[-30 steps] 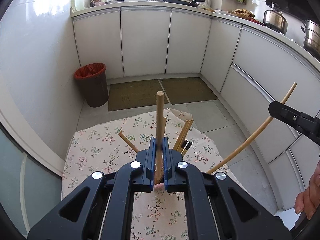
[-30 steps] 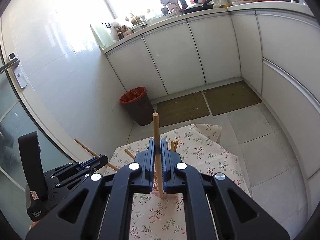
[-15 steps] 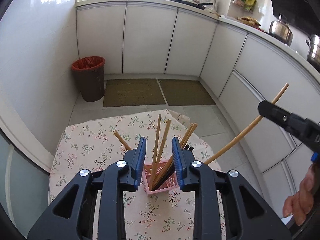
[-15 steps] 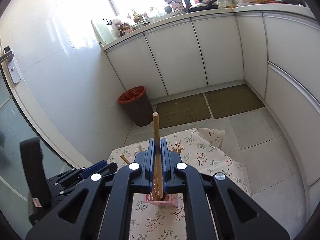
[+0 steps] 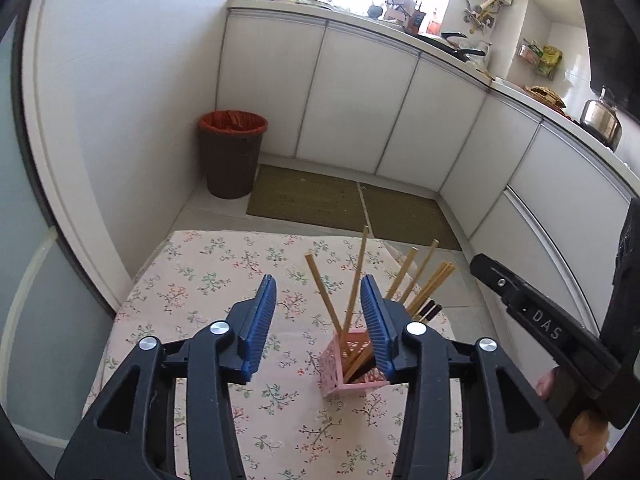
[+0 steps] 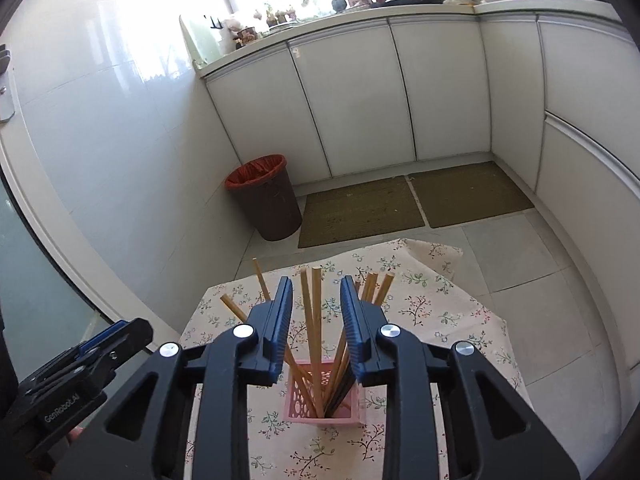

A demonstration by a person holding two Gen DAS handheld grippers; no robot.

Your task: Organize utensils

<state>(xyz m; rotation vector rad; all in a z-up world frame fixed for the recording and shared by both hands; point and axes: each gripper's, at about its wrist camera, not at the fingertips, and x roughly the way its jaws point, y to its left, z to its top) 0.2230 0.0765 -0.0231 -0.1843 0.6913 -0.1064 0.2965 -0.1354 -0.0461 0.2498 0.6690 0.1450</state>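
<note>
At the bottom of the left wrist view the left gripper [image 5: 318,320] fills the frame, its blue-padded jaws spread wide and holding nothing. Just right of centre, partly behind its right finger, a pink holder [image 5: 354,362] stands on the flowered tablecloth [image 5: 208,280] with wooden chopsticks [image 5: 354,284] leaning out of it in several directions (a few dark-tipped ones lean out on the right). At the right edge the other tool shows as a black bar.

In the right wrist view the right gripper [image 6: 316,328] is likewise parted and empty, hanging above the same holder [image 6: 304,404] at lower centre; two chopsticks [image 6: 314,320] rise in the gap between its fingers without touching the pads as far as one can tell.

Beyond the table, two green mats [image 6: 360,210] lie on the tiled floor, a brown bin [image 6: 264,198] with a red liner stands left of them, and white cabinets [image 6: 360,96] run across the top.
</note>
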